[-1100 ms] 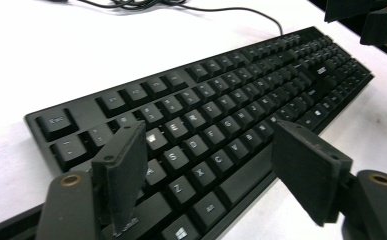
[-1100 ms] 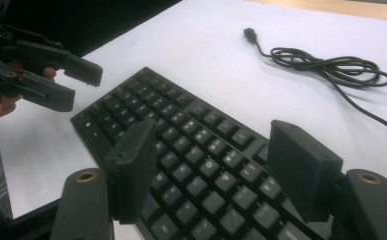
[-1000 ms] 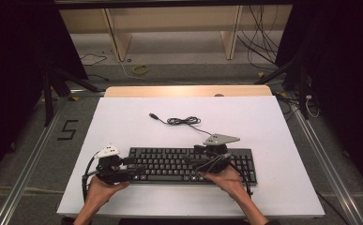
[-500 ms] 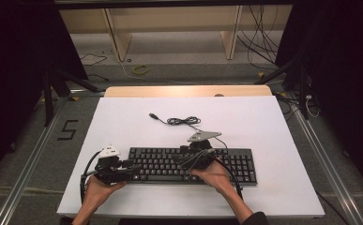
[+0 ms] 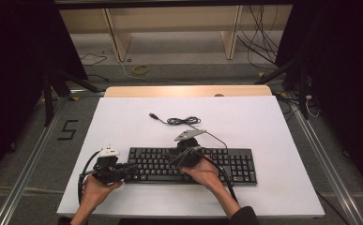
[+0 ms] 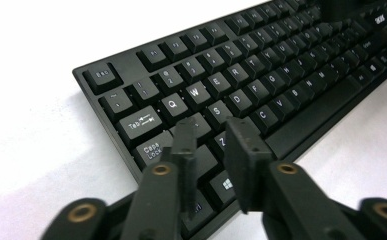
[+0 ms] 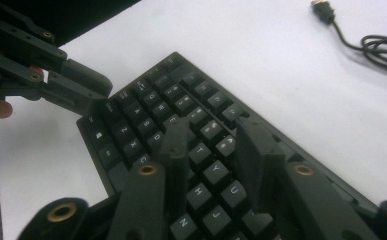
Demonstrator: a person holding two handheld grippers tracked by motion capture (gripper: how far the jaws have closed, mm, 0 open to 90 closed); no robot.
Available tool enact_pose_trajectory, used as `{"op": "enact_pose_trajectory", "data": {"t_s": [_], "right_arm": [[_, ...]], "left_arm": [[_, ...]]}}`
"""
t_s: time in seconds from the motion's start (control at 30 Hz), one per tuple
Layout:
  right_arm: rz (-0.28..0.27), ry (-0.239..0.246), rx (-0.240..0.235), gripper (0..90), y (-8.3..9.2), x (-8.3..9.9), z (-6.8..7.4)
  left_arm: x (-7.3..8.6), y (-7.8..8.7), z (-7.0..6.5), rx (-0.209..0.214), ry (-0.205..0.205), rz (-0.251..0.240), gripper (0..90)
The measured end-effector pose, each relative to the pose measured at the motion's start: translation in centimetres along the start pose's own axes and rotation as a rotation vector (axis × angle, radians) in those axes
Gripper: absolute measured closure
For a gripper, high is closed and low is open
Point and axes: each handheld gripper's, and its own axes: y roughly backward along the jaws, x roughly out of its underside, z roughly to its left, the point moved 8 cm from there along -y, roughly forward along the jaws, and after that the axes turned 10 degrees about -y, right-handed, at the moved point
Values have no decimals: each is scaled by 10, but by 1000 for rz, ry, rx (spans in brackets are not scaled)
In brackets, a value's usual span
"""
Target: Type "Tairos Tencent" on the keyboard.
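on the white table top (image 5: pixel 263 117) lies a flat black computer keyboard (image 5: pixel 235 164), near its front edge. left gripper (image 6: pixel 208 132) hovers over the keyboard's left end, right gripper (image 7: pixel 213 135) over its middle; both have just been closing, jaws apart, nothing between. right gripper view shows the black usb plug (image 7: pixel 323 11).

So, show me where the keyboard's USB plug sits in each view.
High view: the USB plug lies on the white table, beyond the black keyboard, left of its coiled cable.
Left gripper view: not in it.
Right gripper view: top right corner, cable trailing right.
Shared landmark: the keyboard, under the left gripper at its left end, and under the right gripper mid-board.
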Motion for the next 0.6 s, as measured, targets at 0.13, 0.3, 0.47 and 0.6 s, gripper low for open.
{"op": "enact_pose_trajectory", "data": {"t_s": [0.13, 0.3, 0.47, 0.6], "right_arm": [[21, 3, 4, 743, -9, 1, 2], [51, 8, 14, 828, -22, 2, 4], [67, 17, 21, 875, -29, 2, 5], [79, 18, 27, 899, -34, 4, 4]], "left_arm": [[2, -1, 0, 3, -14, 20, 829], [4, -1, 1, -2, -23, 37, 878], [6, -1, 3, -5, -19, 48, 889], [7, -3, 3, -6, -18, 57, 889]]}}
